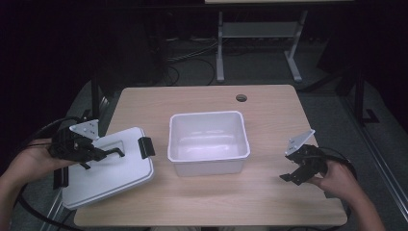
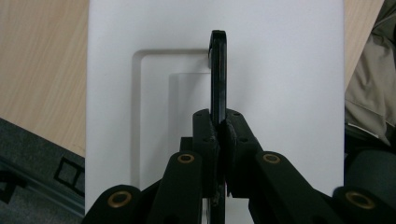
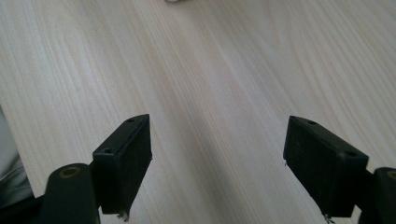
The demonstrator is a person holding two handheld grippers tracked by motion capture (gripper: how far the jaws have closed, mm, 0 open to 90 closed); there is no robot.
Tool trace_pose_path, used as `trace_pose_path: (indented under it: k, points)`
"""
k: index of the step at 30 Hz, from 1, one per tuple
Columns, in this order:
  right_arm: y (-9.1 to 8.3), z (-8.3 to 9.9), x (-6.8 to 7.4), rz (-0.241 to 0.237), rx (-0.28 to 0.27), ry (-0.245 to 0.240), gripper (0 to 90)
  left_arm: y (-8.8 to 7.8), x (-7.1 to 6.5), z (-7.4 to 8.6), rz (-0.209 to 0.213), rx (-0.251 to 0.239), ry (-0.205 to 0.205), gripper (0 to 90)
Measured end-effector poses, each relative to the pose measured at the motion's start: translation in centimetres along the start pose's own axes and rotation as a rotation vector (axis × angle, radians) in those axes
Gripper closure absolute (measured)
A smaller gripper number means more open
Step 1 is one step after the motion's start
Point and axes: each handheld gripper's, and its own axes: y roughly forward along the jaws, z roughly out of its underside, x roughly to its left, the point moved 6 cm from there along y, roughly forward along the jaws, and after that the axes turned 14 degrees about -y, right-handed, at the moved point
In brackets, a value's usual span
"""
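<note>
One lid (image 1: 108, 171) at counter's (image 1: 269, 103) left edge, handle (image 2: 218, 74) pinched by left hand-held gripper (image 1: 103, 153); tub (image 1: 208, 142) to its right, mid-counter; right hand-held gripper (image 1: 294, 172) wide, empty.

White lid (image 2: 280, 93) cut off at the left gripper view's top and bottom edges, its black handle (image 2: 218, 74) partly hidden between closed jaws.

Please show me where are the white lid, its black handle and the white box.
white lid (image 1: 108, 175): high view, on its flat top near the front.
black handle (image 2: 218, 70): left gripper view, on the bar above the jaws.
white box (image 1: 208, 164): high view, on its front wall.
</note>
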Motion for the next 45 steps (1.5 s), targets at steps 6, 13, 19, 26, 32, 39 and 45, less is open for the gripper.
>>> trace_pose_path:
  k: [6,13,19,26,32,39,45]
  points:
    - [-0.1,-0.1,-0.1,-0.001,-0.003,0.000,22.9,-1.3,0.2,-0.4,0.004,-0.006,0.005,84.6]
    - [-0.3,0.0,-0.1,0.003,-0.006,0.005,22.9,-2.5,0.0,-1.2,0.000,-0.008,0.014,84.6]
    - [-0.6,-0.1,-0.3,0.007,-0.008,0.006,22.8,-3.5,-0.3,-2.3,0.000,-0.015,0.028,84.6]
    - [-0.4,-0.3,-0.2,0.006,-0.002,0.001,22.1,-4.1,-0.8,-3.6,0.011,-0.024,0.043,84.6]
    - [-0.1,-0.3,-0.1,0.000,0.010,-0.003,22.1,-4.3,-1.1,-4.7,0.032,-0.056,0.055,84.6]
    - [-0.5,-0.6,-0.3,0.012,0.005,-0.011,22.1,-4.4,-1.5,-5.4,0.031,-0.049,0.069,84.6]
    - [-0.5,-0.8,-0.4,0.015,0.008,-0.017,22.1,-4.5,-1.7,-6.0,0.031,-0.051,0.078,84.6]
